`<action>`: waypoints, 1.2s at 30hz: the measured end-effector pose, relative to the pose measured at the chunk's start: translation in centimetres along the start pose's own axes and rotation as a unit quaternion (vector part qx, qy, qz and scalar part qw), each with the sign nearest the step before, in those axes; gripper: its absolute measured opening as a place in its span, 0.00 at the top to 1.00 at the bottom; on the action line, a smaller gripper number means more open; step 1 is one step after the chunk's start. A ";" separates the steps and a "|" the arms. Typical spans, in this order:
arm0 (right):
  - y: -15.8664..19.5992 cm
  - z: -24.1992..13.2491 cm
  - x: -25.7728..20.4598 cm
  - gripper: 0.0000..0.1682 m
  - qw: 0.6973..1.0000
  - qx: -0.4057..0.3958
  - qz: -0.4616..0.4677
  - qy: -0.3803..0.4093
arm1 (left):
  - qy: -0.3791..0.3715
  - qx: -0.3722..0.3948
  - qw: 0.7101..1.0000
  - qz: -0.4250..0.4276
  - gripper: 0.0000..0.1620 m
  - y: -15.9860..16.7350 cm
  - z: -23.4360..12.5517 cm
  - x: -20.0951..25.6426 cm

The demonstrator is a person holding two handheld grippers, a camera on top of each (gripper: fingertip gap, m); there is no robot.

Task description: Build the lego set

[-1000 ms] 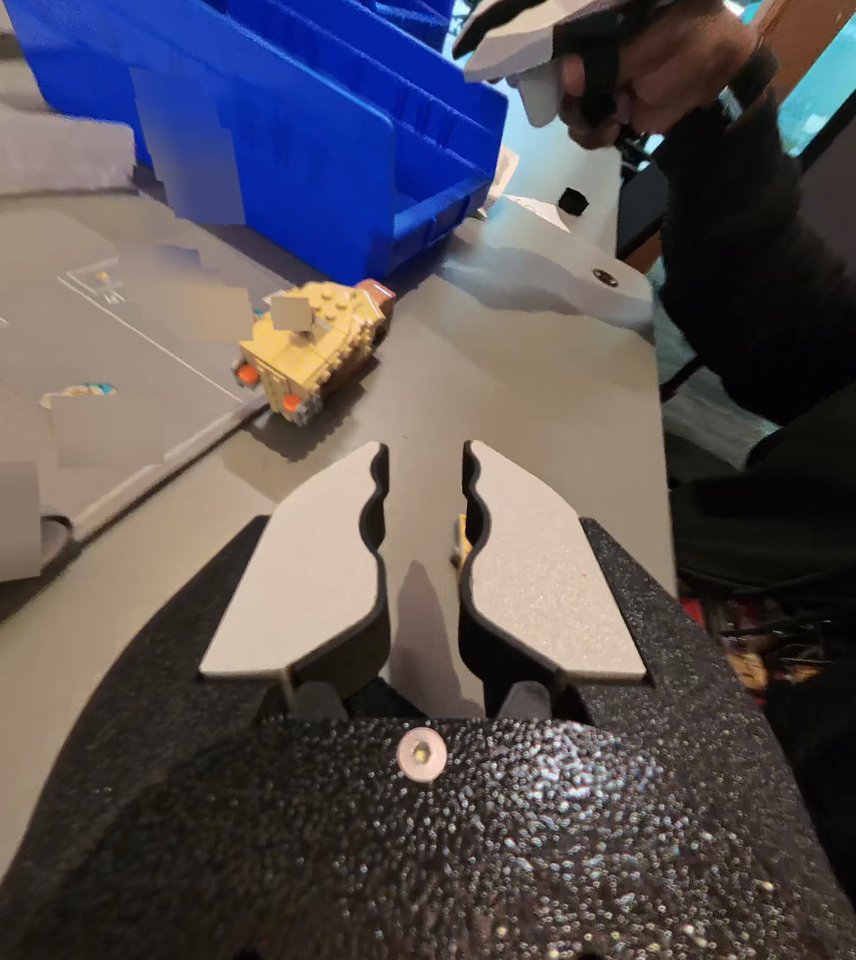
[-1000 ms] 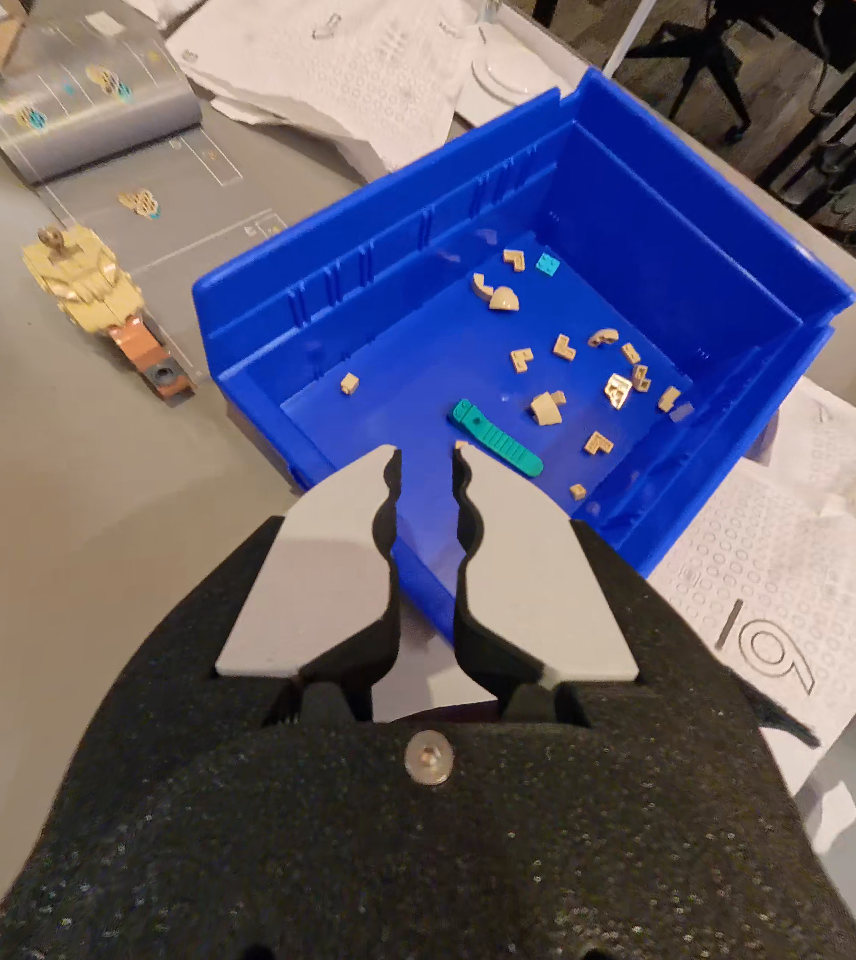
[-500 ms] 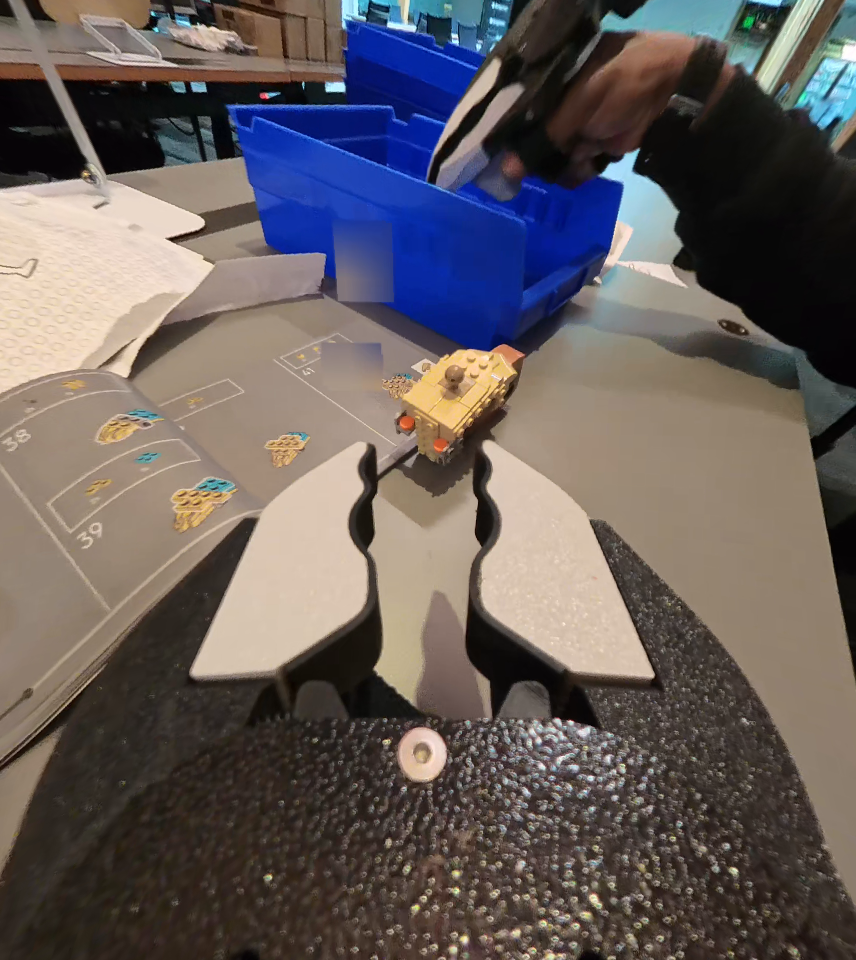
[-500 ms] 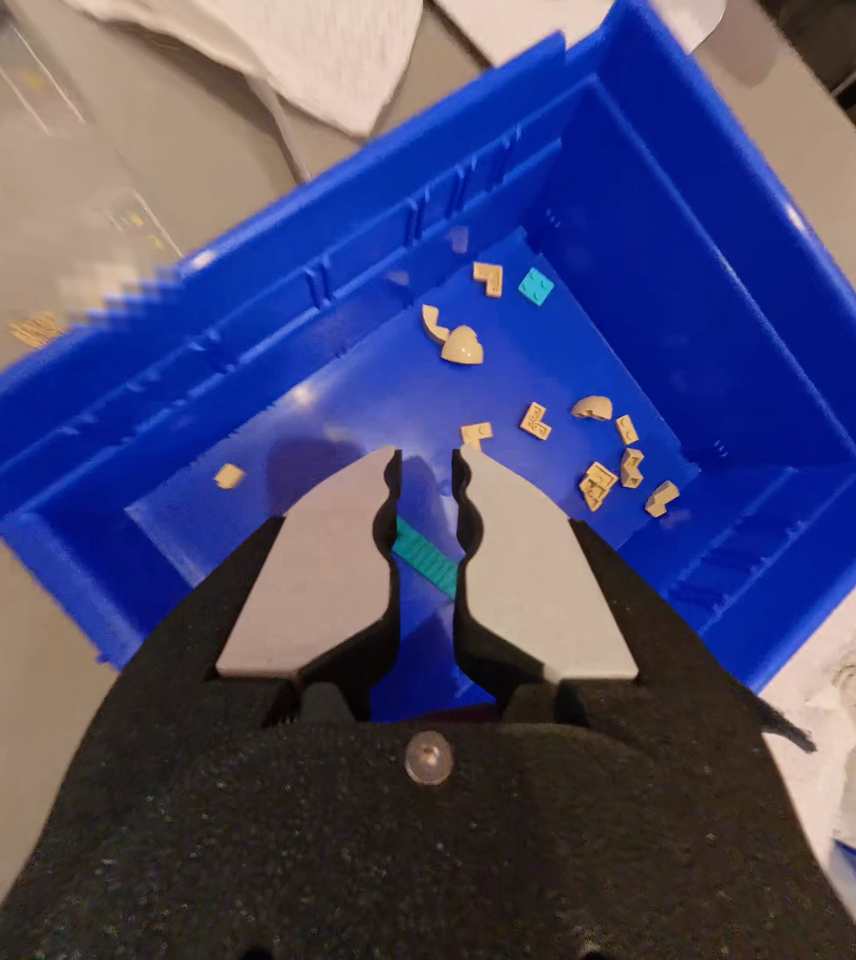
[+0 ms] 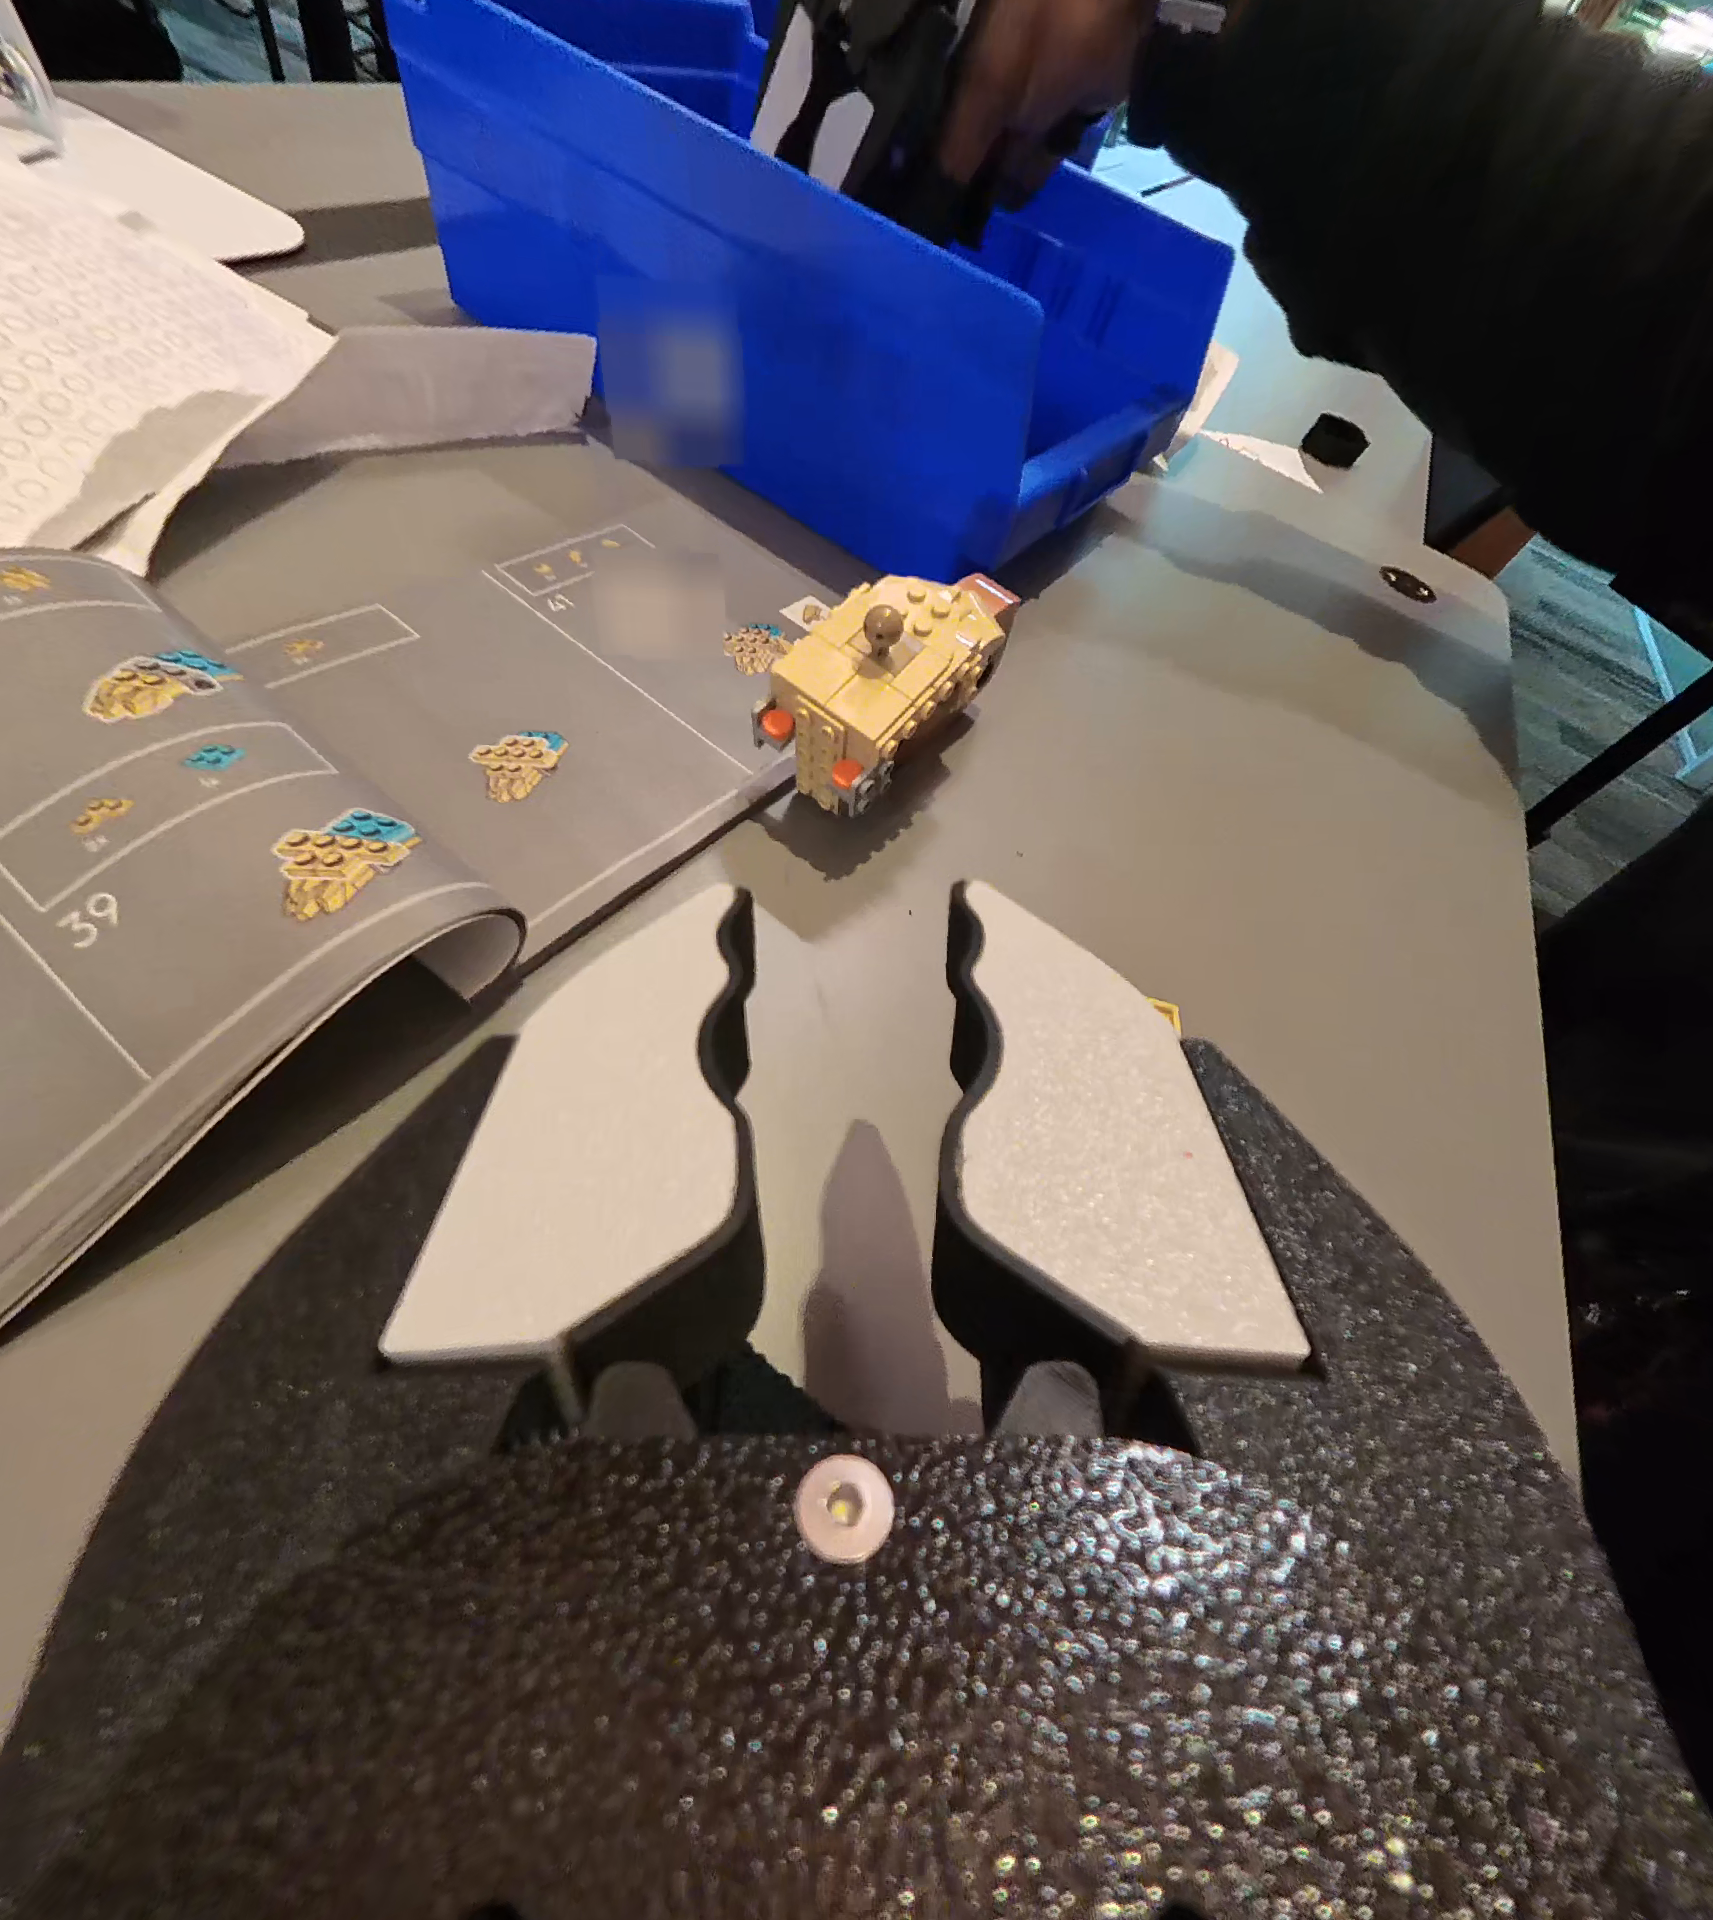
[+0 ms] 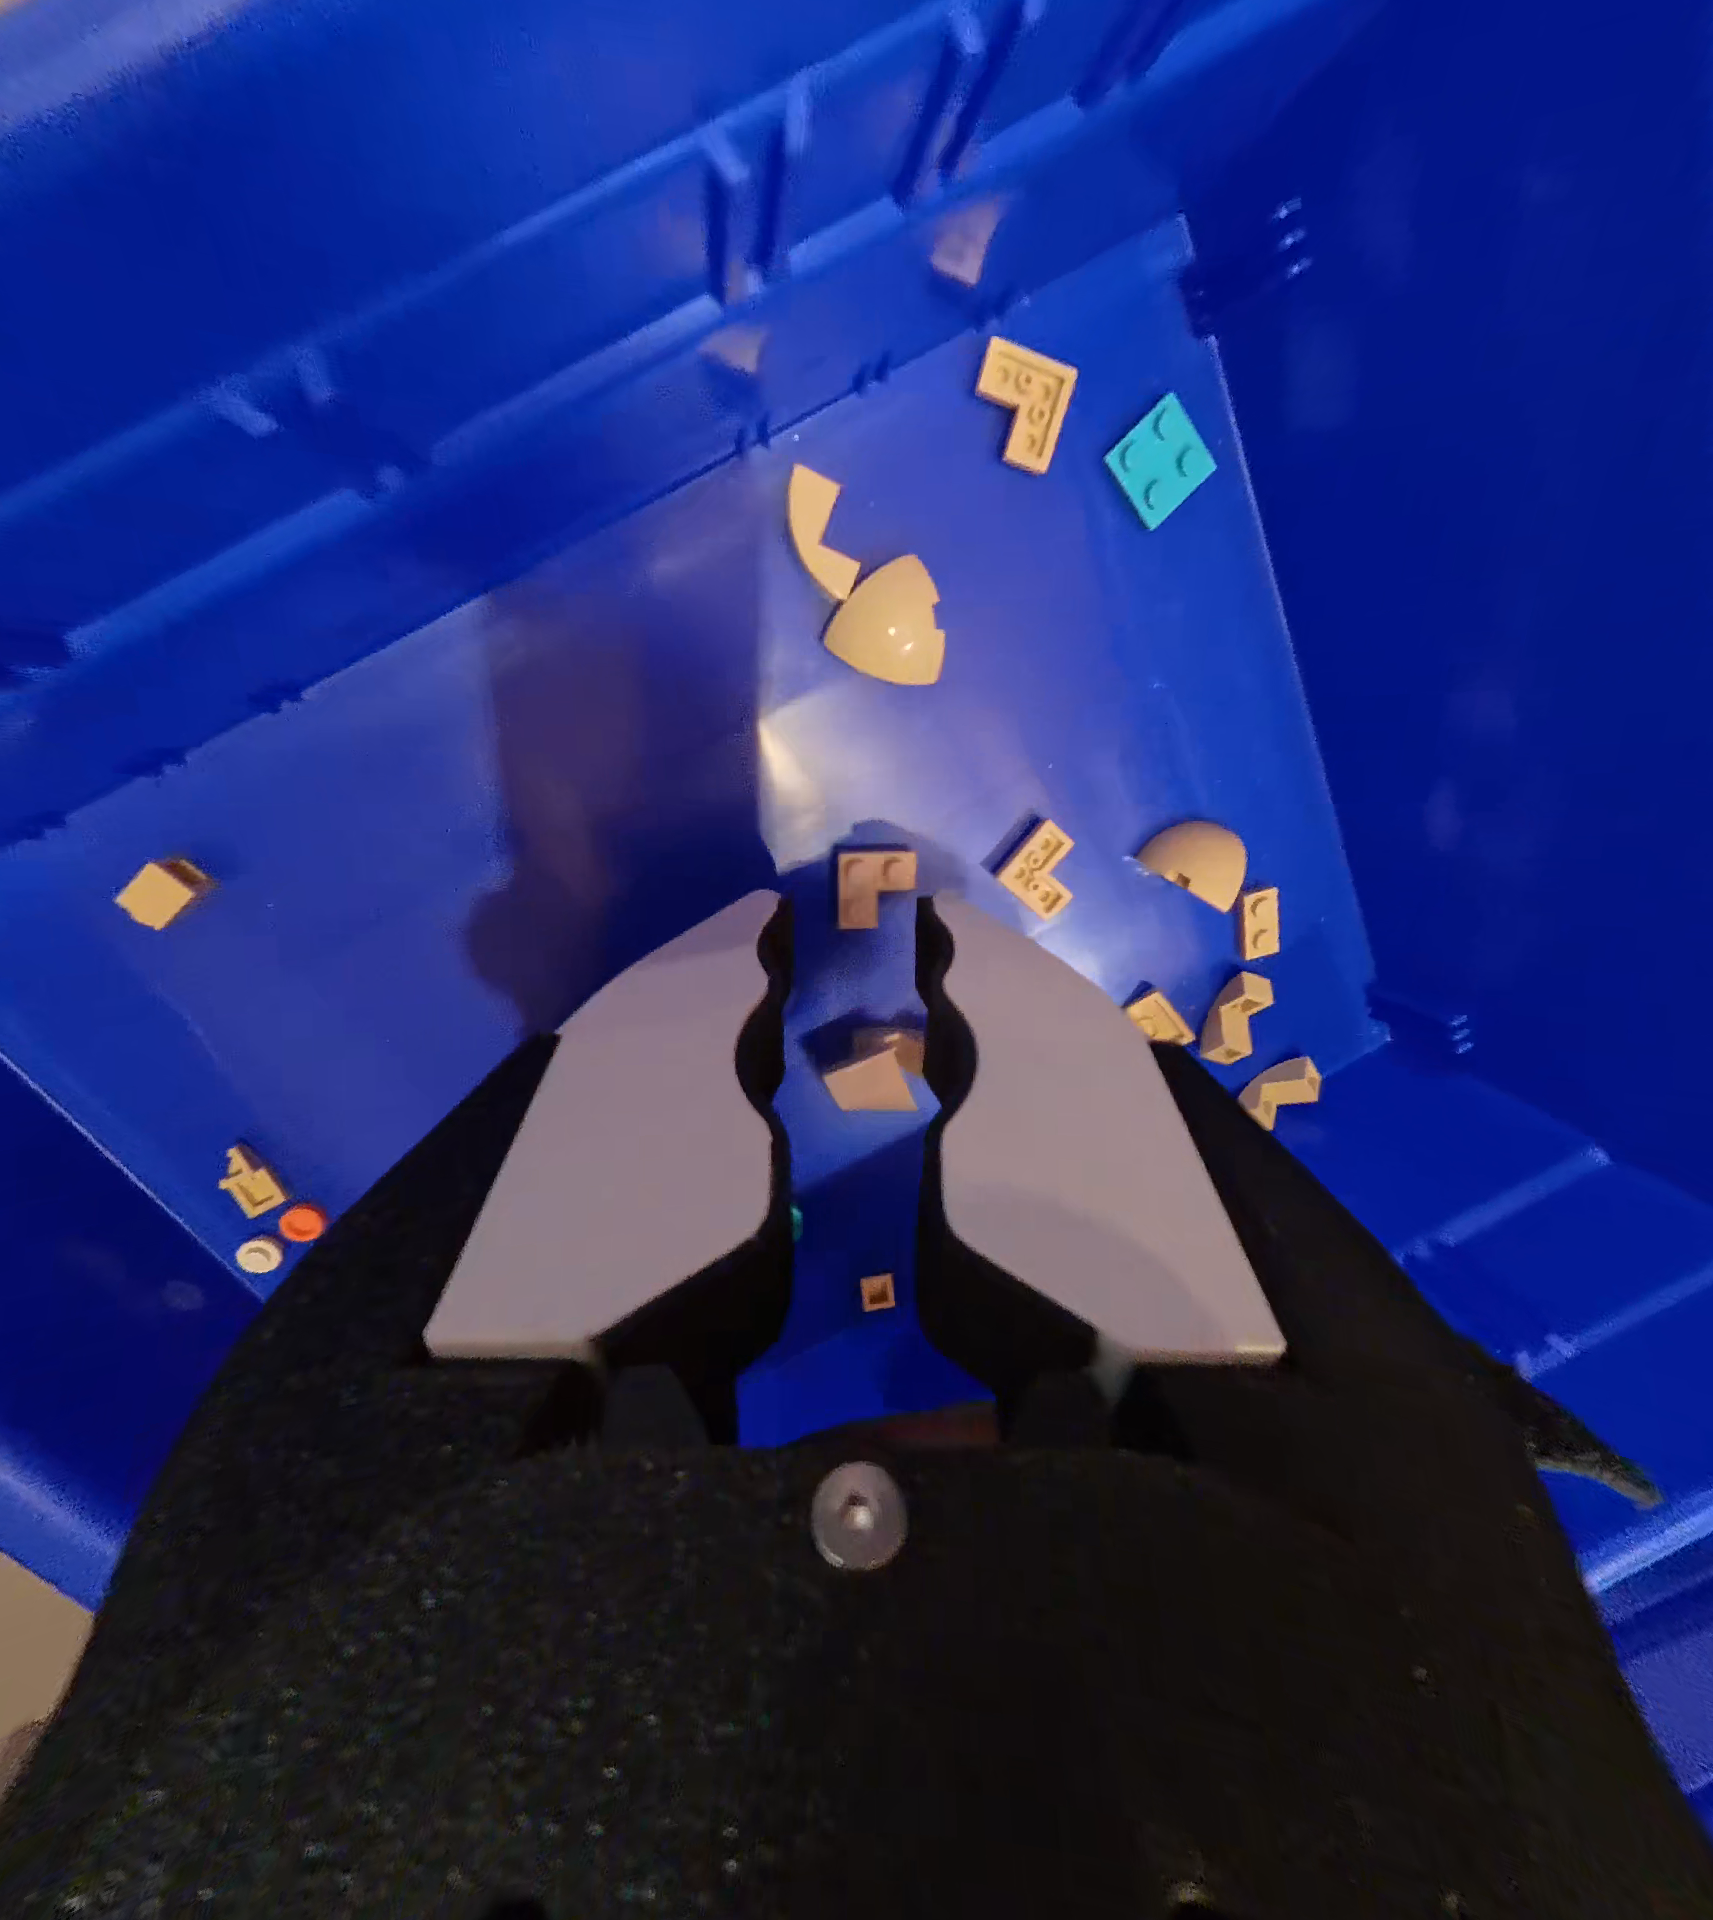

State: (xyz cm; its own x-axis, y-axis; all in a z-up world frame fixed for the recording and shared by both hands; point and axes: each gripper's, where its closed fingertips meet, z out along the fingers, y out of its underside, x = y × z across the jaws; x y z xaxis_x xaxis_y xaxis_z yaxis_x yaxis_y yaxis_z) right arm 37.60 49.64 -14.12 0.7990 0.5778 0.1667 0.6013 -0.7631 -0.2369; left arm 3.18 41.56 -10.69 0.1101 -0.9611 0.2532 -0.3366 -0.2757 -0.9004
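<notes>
A tan lego model with orange studs sits on the grey table, at the corner of an open instruction booklet. My left gripper is open and empty, just short of the model. My right gripper is open and empty, deep inside a blue bin, and it also shows in the left wrist view. Its tips hover just short of a tan L-shaped plate. A tan curved piece lies between the fingers. Several tan pieces and a teal plate lie on the bin floor.
The blue bin stands behind the model, with more blue bins behind it. White paper bags lie at the left. A person's dark sleeve reaches over the bin. The table's right edge is near. A small yellow piece lies by my left gripper's right finger. My right fingertips sit around 35 centimeters from my left ones. To reach the teal plate in a straight line is about 9 centimeters for my right fingers, about 40 centimeters for my left.
My right gripper has dropped deeper into the bin, closer to the tan pieces. My left gripper has pulled back a little from the model and tilted down.
</notes>
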 end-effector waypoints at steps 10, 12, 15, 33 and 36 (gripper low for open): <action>-0.6 0.6 0.6 0.89 0.999 -0.003 -0.038 -0.018 | 0.000 -0.002 1.000 -0.004 0.79 0.1 0.0 0.1; -0.6 0.7 0.5 0.89 0.999 -0.005 -0.045 -0.028 | 0.001 -0.003 1.000 -0.004 0.79 0.1 0.0 0.1; -0.7 0.7 0.6 0.89 0.998 -0.005 -0.048 -0.036 | 0.000 -0.003 1.000 -0.003 0.78 0.1 0.0 0.1; 0.8 2.1 0.5 0.85 0.997 -0.048 -0.049 -0.044 | 0.002 -0.006 1.000 -0.002 0.79 0.2 0.0 0.2; 0.6 2.2 0.5 0.86 0.997 -0.048 -0.049 -0.043 | 0.006 -0.009 1.000 -0.003 0.79 0.3 0.1 0.4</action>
State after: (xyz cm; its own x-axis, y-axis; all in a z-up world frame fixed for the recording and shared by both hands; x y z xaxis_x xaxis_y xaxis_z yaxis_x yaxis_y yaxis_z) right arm 38.32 50.06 -16.28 0.7348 0.6707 0.1010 0.6781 -0.7233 -0.1301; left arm 3.21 41.13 -10.87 0.1006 -0.9596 0.2629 -0.3528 -0.2814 -0.8924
